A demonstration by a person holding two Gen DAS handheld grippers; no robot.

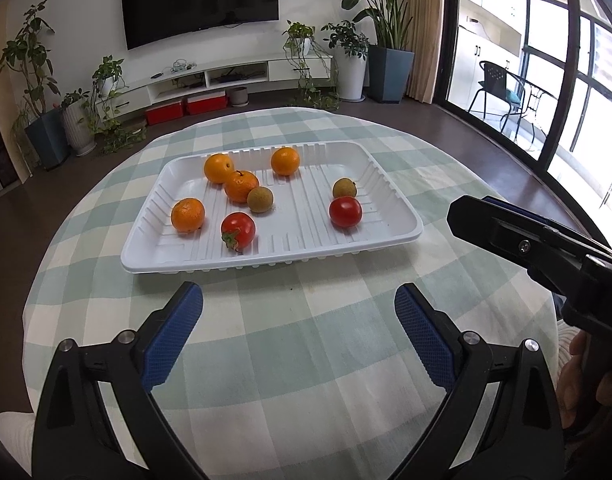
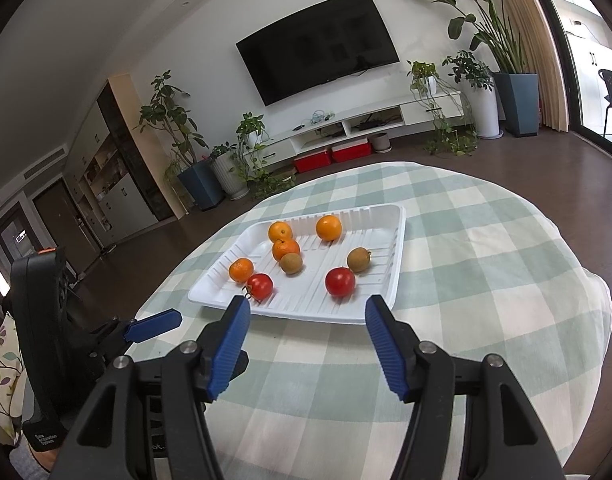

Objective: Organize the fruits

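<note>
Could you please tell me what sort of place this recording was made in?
It looks like a home living room: a wall-mounted television above a low white media console, potted houseplants along the wall, and a round table with a checked tablecloth.

On the worktop [image 1: 265, 340] we see the tray [image 1: 398, 236] holding eight fruits. Four oranges [image 1: 285, 161] lie toward its far left, one apparently touching a longan [image 1: 260, 199]. A tomato [image 1: 237, 230] sits near-left; the other tomato [image 1: 345, 211] sits right, just before a second longan [image 1: 344, 188].
</note>
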